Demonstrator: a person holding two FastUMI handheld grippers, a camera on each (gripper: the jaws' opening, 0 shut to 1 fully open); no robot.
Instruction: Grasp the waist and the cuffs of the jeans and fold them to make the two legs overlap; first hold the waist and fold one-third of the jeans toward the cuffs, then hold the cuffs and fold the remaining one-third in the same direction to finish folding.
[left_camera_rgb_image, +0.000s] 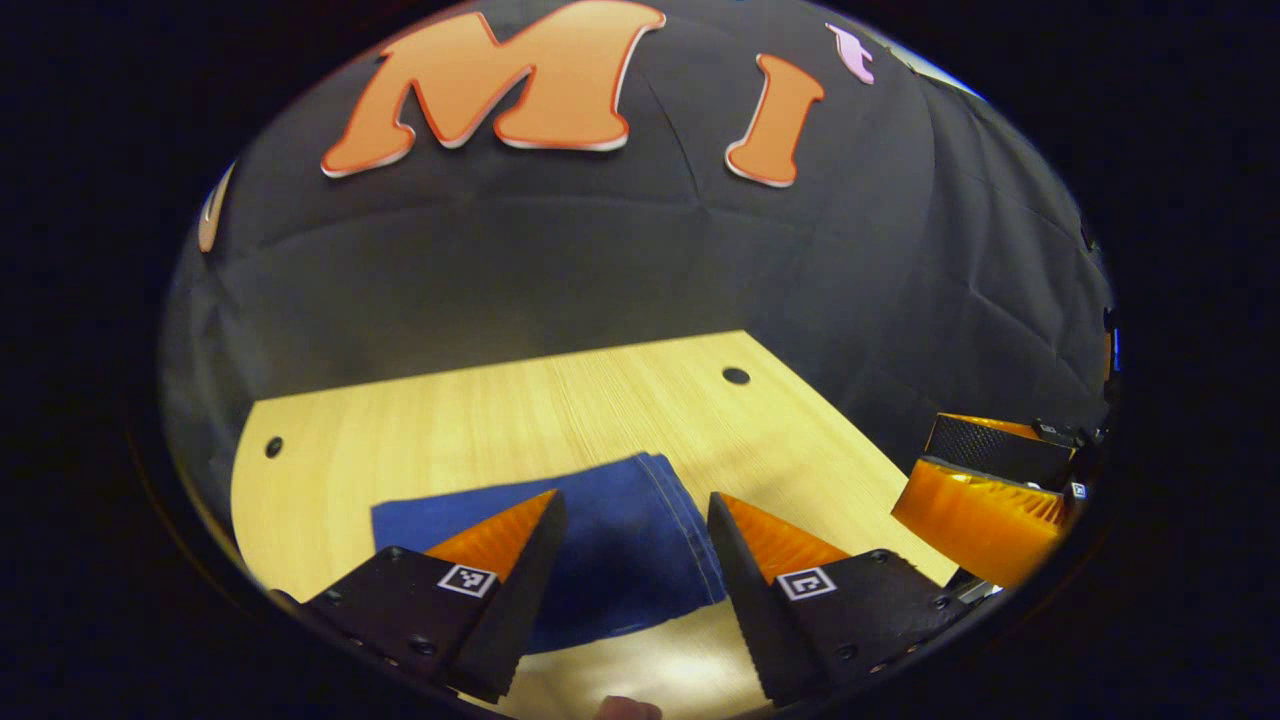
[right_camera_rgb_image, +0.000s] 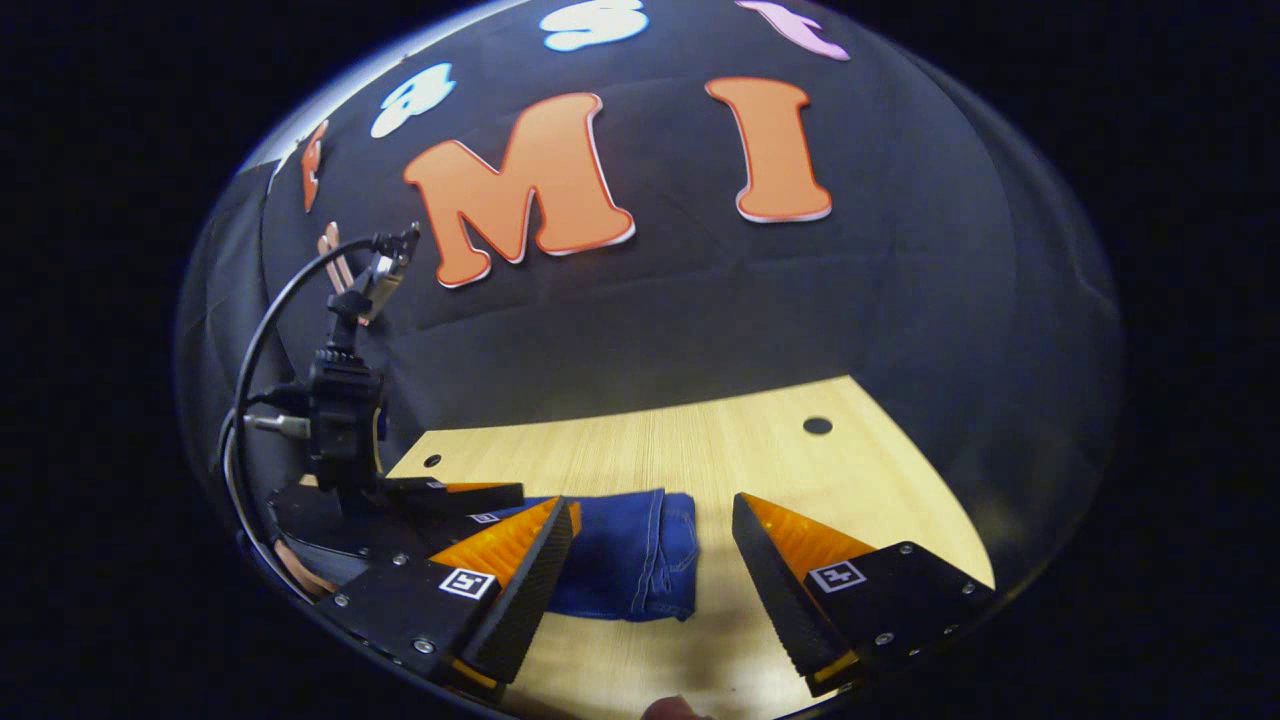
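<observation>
Both grippers hung over the jeans (left_camera_rgb_image: 620, 545), jaws spread, gripping nothing: left gripper (left_camera_rgb_image: 632, 515) above the denim, right gripper (right_camera_rgb_image: 652, 520) just beside its stitched edge. Jeans lay as a compact folded stack on the wooden table (left_camera_rgb_image: 600, 400). Denim looked thick, soft, non-slip, prob. heavyish; best pinched at layered edge w/ seam.

- A light wooden table (left_camera_rgb_image: 600, 400) stands against the black cloth wall (left_camera_rgb_image: 560, 260), its grain running toward the cloth.
- Two small round holes mark the table's far corners, one at the left (left_camera_rgb_image: 273, 447), one at the right (left_camera_rgb_image: 736, 376).
- The cloth hangs creased behind the table's far edge.
</observation>
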